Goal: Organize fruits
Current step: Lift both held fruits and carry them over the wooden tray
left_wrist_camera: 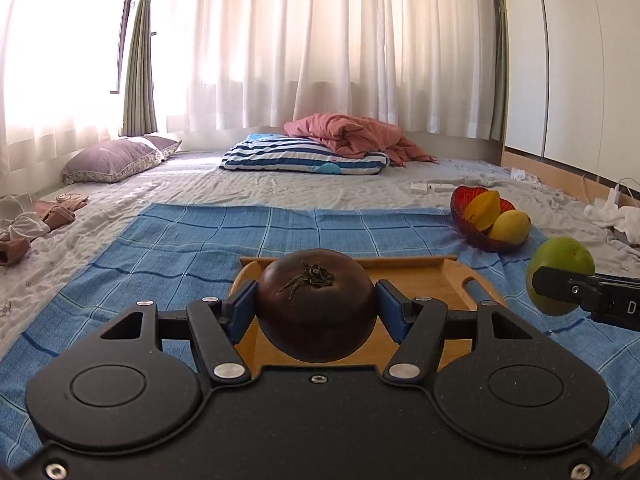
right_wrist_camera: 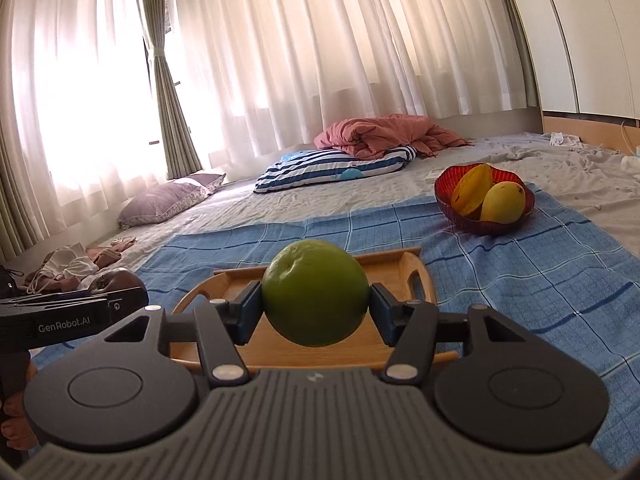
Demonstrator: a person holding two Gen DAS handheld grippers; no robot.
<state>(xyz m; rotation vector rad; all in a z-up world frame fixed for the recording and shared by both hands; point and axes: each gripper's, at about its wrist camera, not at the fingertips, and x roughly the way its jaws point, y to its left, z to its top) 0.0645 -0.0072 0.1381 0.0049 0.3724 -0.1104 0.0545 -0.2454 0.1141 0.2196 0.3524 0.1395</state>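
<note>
My left gripper [left_wrist_camera: 316,306] is shut on a dark brown round fruit [left_wrist_camera: 316,304] with a dried stalk on top, held above a wooden tray [left_wrist_camera: 452,276]. My right gripper [right_wrist_camera: 316,308] is shut on a green round fruit [right_wrist_camera: 316,292] above the same wooden tray [right_wrist_camera: 400,272]. In the left wrist view the green fruit [left_wrist_camera: 560,258] hangs at the right edge. A red bowl [left_wrist_camera: 460,204] holds a starfruit [left_wrist_camera: 484,210] and a yellow mango [left_wrist_camera: 510,226]. The right wrist view shows the bowl [right_wrist_camera: 444,188] far right with the mango [right_wrist_camera: 503,202].
The tray and bowl rest on a blue checked cloth [left_wrist_camera: 192,240] spread over a grey bed sheet. A striped pillow [left_wrist_camera: 304,156] with a pink blanket [left_wrist_camera: 352,132] lies behind, a purple pillow [left_wrist_camera: 116,158] at the left. Crumpled clothes [left_wrist_camera: 36,220] sit at the left edge, white cables [left_wrist_camera: 612,196] at the right.
</note>
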